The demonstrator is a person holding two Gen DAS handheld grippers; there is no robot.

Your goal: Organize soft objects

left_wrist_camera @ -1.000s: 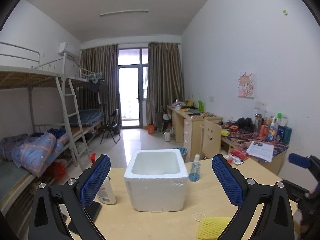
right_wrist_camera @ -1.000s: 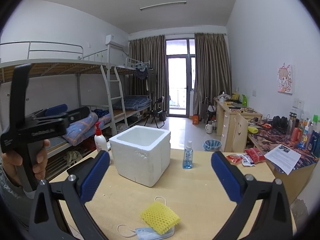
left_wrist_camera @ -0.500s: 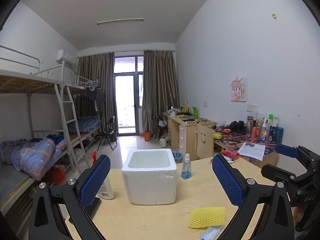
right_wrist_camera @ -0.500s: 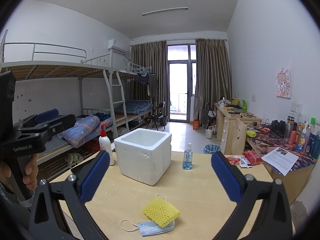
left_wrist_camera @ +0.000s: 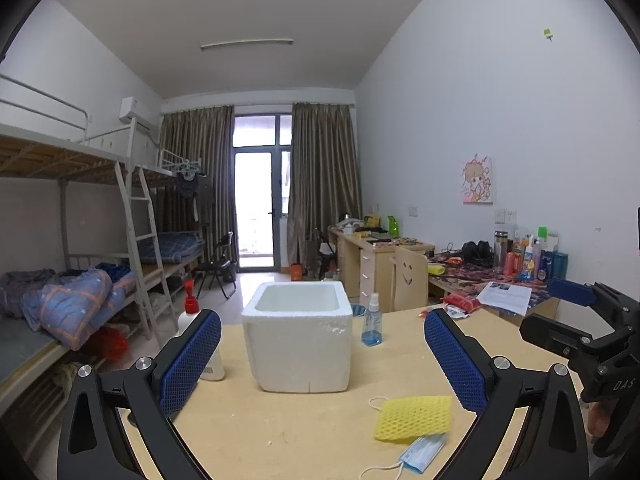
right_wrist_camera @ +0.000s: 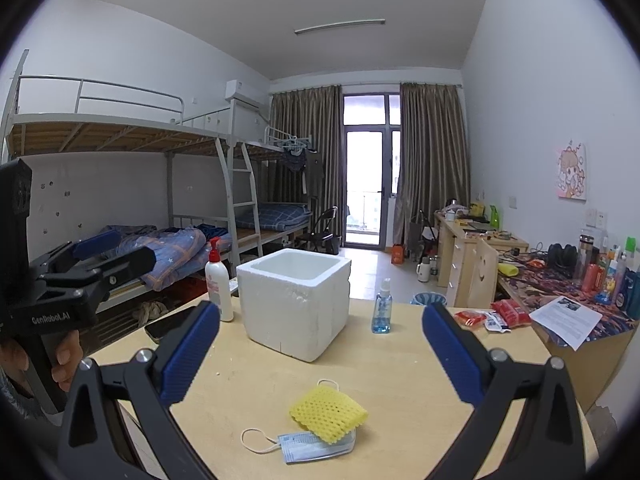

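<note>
While both grippers, left [left_wrist_camera: 322,354] and right [right_wrist_camera: 320,346], are spread wide and empty, the sponge [right_wrist_camera: 328,412] and mask [right_wrist_camera: 312,446] wait below, outside the box [right_wrist_camera: 294,304].

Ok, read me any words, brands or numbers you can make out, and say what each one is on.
"GenRobot.AI": on the body of the left hand-held gripper.
"DAS": partial letters on the body of the right hand-held gripper; the rest is cut off.
Pump bottle label, printed sheet, red packets: too small or blurred to read.
</note>
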